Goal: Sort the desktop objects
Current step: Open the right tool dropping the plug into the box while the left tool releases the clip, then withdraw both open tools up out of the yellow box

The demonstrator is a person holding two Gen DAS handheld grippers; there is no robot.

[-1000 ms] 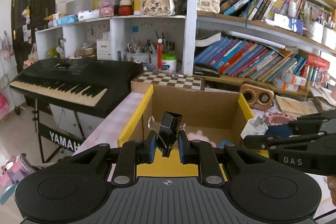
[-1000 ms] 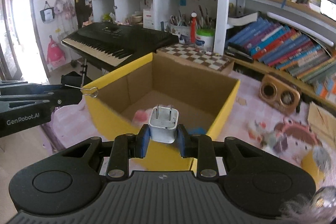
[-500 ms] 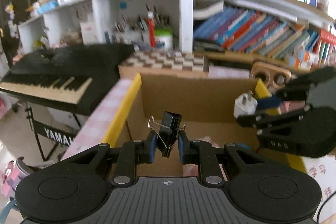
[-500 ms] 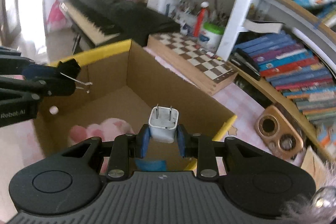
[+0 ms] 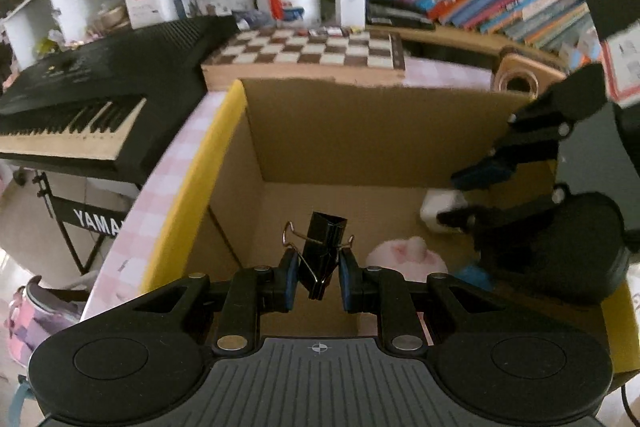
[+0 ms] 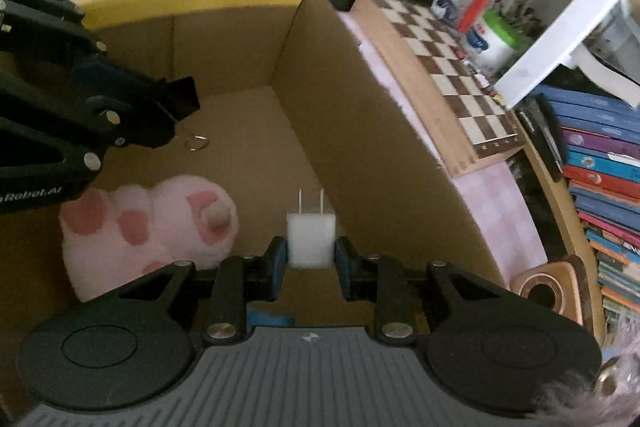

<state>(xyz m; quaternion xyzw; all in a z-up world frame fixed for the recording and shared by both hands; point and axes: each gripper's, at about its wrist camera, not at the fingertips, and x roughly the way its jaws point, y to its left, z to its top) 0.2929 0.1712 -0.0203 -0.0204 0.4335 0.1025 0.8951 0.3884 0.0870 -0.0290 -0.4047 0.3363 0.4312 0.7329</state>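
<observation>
The left tool [image 5: 319, 277] is clenched on a black binder clip [image 5: 323, 247]. The clip is small, light and hard, with thin wire handles that can twist and slip, so it looks best held by its flat black body, as it is now. It sticks up from between the pads toward 12 o'clock, over the inside of the cardboard box [image 5: 372, 131].

The right tool [image 6: 311, 263] is grasping a white plug charger [image 6: 311, 241]. Its jaws have just been closing a little, and the charger sits between them. The charger looks light, hard and smooth, so it could slide if held loosely. The flat sides are the best place to squeeze, not the two metal pins, which point to 12 o'clock.

Both things hang above the box floor, not yet dropped. In the right wrist view, a soft pink plush toy [image 6: 148, 227] lies in the box at 9 o'clock from the charger. A chessboard [image 6: 452, 67] rests on the counter beyond the box, at about 1 o'clock.
</observation>
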